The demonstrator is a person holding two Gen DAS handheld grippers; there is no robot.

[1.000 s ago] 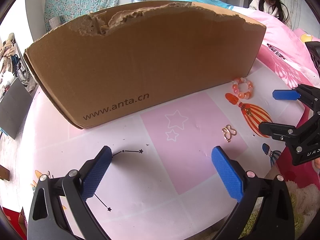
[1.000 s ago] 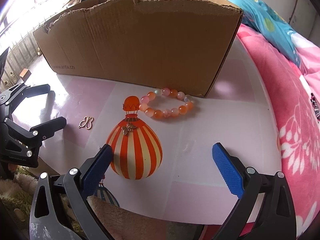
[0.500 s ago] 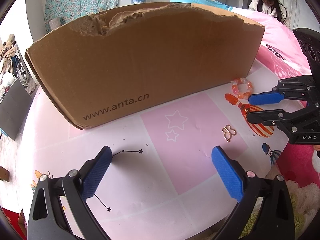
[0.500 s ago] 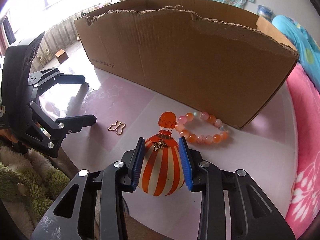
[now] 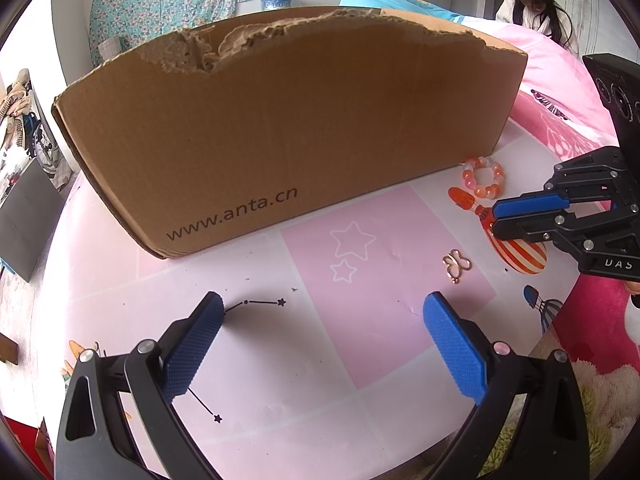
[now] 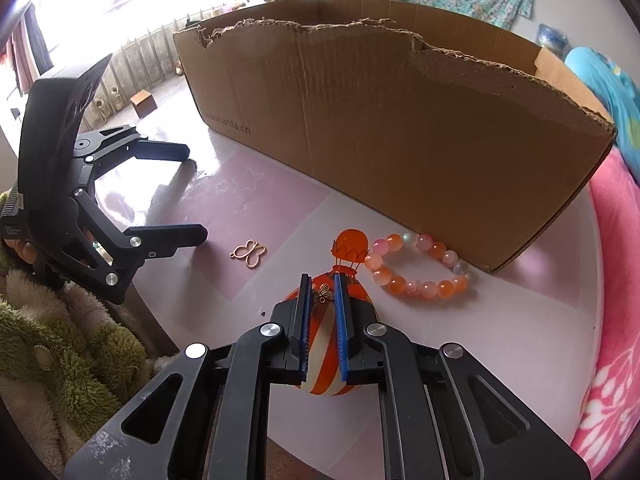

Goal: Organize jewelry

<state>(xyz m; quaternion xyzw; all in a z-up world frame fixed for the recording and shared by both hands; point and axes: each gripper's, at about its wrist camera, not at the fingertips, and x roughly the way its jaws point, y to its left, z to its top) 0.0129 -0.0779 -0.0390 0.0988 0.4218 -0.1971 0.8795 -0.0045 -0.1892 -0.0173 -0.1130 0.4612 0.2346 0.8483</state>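
Observation:
My right gripper (image 6: 322,278) is shut on a small bronze butterfly charm (image 6: 323,295) that lies on the printed orange-striped balloon (image 6: 326,378) of the table cover. In the left wrist view the right gripper (image 5: 496,218) shows at the right with its jaws close together. A gold butterfly-shaped clasp (image 6: 250,253) (image 5: 456,266) lies loose on the pink square, left of the charm. An orange and pink bead bracelet (image 6: 430,289) (image 5: 466,178) rests against the box's near corner. My left gripper (image 5: 322,304) (image 6: 196,194) stands open over the table with nothing between its fingers.
A large torn cardboard box (image 5: 300,128) (image 6: 400,136) stands across the back of the table. A pink floral bedspread (image 6: 616,360) lies to the right. A fuzzy green sleeve (image 6: 80,344) is at the near left edge. A person (image 5: 532,12) sits far back.
My right gripper went from wide open to shut, rolling and closing in on the bronze charm. The left gripper stayed still.

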